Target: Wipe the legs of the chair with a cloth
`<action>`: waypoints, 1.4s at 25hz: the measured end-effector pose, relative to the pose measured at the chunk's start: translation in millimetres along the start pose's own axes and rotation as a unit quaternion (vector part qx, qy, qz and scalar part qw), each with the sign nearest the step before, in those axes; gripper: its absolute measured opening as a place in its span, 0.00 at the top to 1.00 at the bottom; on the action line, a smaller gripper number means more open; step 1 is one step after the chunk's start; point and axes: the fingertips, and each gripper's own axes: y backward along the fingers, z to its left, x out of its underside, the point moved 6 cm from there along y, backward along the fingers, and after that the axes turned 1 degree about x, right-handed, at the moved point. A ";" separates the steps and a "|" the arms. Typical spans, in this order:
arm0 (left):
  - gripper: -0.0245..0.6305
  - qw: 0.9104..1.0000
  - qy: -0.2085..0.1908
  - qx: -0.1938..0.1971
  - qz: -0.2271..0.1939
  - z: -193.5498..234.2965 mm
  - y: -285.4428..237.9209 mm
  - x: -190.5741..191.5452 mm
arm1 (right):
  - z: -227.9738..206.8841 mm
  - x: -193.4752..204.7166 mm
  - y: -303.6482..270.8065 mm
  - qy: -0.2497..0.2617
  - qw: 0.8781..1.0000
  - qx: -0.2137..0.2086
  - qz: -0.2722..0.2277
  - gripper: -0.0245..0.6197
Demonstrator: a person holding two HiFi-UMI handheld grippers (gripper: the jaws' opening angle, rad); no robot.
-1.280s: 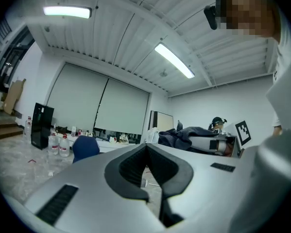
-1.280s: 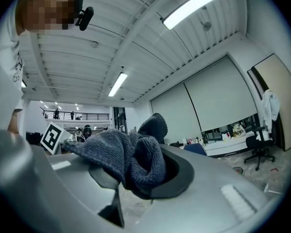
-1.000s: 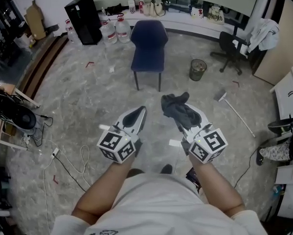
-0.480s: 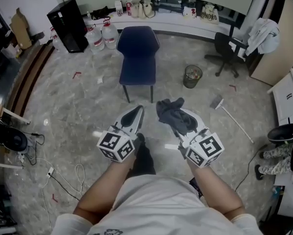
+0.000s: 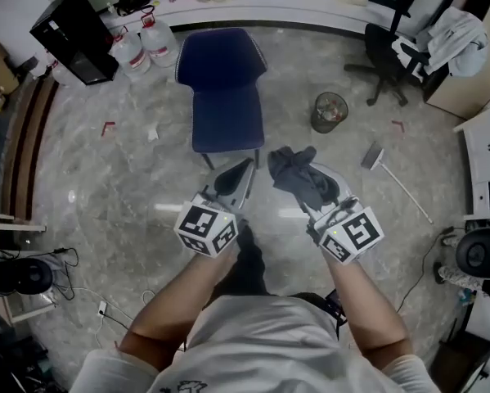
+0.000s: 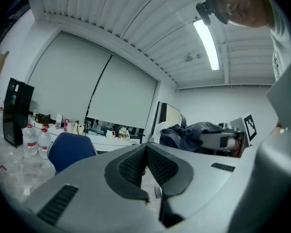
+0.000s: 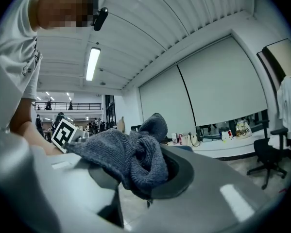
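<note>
R gripper (image 5: 308, 188) clamped on cloth (image 5: 296, 173); L gripper (image 5: 243, 170) shut, empty; chair (image 5: 224, 80) just ahead. Cloth's bunched loose, so it could snag & pull free.

I see chair (image 5: 222, 97) ahead | bin (image 5: 329, 111) right of chair | bottles (image 5: 145, 44) behind it to the left | cloth (image 5: 296, 176) in my right gripper (image 5: 312, 183)

Cloth (image 7: 130, 154): grey knitted fabric, coarse and rough, matt.
Chair (image 5: 222, 88): blue seat and back, smooth, matt. The legs are dark and their material is not discernible.
Floor (image 5: 122, 170): marbled stone, polished, glossy with light reflections.
Left gripper (image 6: 146, 152): smooth matt grey plastic shell. The 2 jaws carry black, finely ribbed pads (image 6: 133, 168).
</note>
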 end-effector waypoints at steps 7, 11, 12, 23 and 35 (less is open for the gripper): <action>0.96 0.999 0.017 0.005 0.028 86.1 -87.6 27.0 | -88.4 31.2 -86.3 0.002 1.000 0.013 0.028 0.78; 0.96 0.999 0.022 -0.014 0.039 119.9 -124.3 73.2 | -132.7 74.4 -121.1 0.018 0.999 -0.008 0.046 0.78; 0.96 0.999 0.022 -0.024 0.040 129.9 -132.1 87.8 | -144.0 90.1 -129.4 0.021 0.998 -0.013 0.050 0.78; 0.96 0.996 0.017 -0.077 0.049 225.3 -200.5 324.8 | -244.7 354.7 -184.9 0.018 0.997 -0.031 0.074 0.78; 0.96 0.995 -0.013 -0.090 0.033 316.2 -268.4 548.9 | -315.0 677.8 -216.0 0.029 0.996 -0.025 0.086 0.78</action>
